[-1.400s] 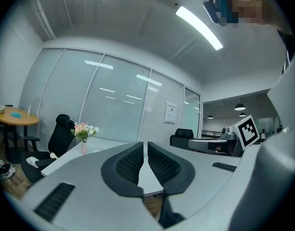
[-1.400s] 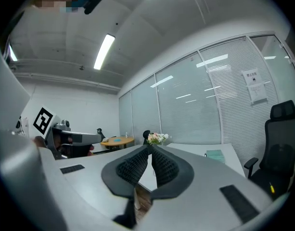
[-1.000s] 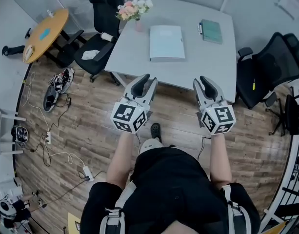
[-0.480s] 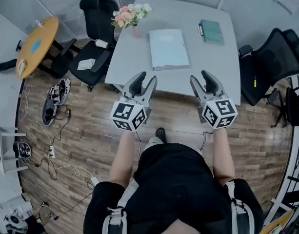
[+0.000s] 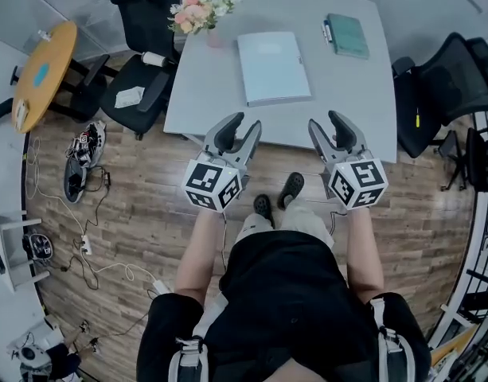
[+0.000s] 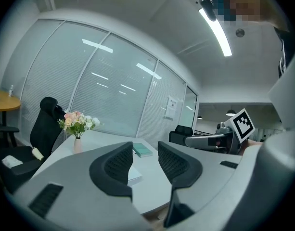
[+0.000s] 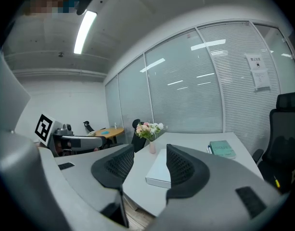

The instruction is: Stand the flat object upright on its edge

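A flat pale blue box (image 5: pixel 273 66) lies on the grey table (image 5: pixel 339 94), also showing between the jaws as the box (image 6: pixel 134 174) and the box (image 7: pixel 159 172). My left gripper (image 5: pixel 242 125) hovers just off the table's near edge, open and empty. My right gripper (image 5: pixel 329 122) hangs beside it at the same edge; its jaws are opening with nothing between them. In their own views the left gripper (image 6: pixel 145 153) and right gripper (image 7: pixel 149 154) both look across the tabletop.
A green notebook (image 5: pixel 348 35) and a vase of flowers (image 5: pixel 197 10) stand at the table's far side. Black office chairs (image 5: pixel 136 78) (image 5: pixel 443 86) flank the table. A round wooden table (image 5: pixel 38 70) and cables with shoes (image 5: pixel 80 153) lie to the left.
Both grippers' jaws have spread wider apart. The person has stepped toward the table, so the table and the box sit closer under the grippers.
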A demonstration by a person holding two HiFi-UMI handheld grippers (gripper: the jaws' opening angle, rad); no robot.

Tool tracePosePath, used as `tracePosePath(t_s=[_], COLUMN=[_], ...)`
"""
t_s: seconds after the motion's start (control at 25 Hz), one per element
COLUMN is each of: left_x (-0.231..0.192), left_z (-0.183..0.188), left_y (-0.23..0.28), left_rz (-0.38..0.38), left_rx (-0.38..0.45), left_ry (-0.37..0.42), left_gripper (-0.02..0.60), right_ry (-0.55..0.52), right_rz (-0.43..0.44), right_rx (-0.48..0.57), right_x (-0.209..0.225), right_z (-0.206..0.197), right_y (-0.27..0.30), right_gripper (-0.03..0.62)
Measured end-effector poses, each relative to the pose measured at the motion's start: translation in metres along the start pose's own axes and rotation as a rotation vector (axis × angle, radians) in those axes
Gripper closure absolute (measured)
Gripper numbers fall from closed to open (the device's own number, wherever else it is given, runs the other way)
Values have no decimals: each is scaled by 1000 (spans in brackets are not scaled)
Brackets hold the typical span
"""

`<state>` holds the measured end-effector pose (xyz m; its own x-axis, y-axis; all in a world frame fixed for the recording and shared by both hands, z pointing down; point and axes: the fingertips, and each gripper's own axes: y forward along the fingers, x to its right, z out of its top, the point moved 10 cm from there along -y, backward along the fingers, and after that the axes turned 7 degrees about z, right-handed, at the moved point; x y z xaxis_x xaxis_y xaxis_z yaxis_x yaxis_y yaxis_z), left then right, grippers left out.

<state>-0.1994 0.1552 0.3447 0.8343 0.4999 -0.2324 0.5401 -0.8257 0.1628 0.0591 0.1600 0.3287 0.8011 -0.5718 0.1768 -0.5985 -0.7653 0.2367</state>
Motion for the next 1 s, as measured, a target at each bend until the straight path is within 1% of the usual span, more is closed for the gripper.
tracePosePath(t_s=[0.16,0.28,0.44,0.56,0.76,0.88,1.0], left_x=[-9,-21,-33,-40,-38,-36,-37], left_z=[-5,1,9,14,32,36,32], left_y=[20,39,74,103,148,173,198], left_rz=[8,28,48,65,97,120,153], left_rx=[-25,-35,-41,-60,-53,-59,-75], left_ry=[-7,0,5,-13,-11,-12,-23], left_gripper=[424,423,424,420,416,413,407], right_ry=[12,10,2,12,22,25,39], right_rz=[13,26,36,50,79,105,128], right_rx=[-32,-40,-25,-10,-4,-12,-36], right_x=[17,34,71,98,144,171,199], right_z=[-5,3,17,26,41,45,42], right_y=[21,39,63,80,104,118,134], right_gripper=[382,382,382,382,381,376,368])
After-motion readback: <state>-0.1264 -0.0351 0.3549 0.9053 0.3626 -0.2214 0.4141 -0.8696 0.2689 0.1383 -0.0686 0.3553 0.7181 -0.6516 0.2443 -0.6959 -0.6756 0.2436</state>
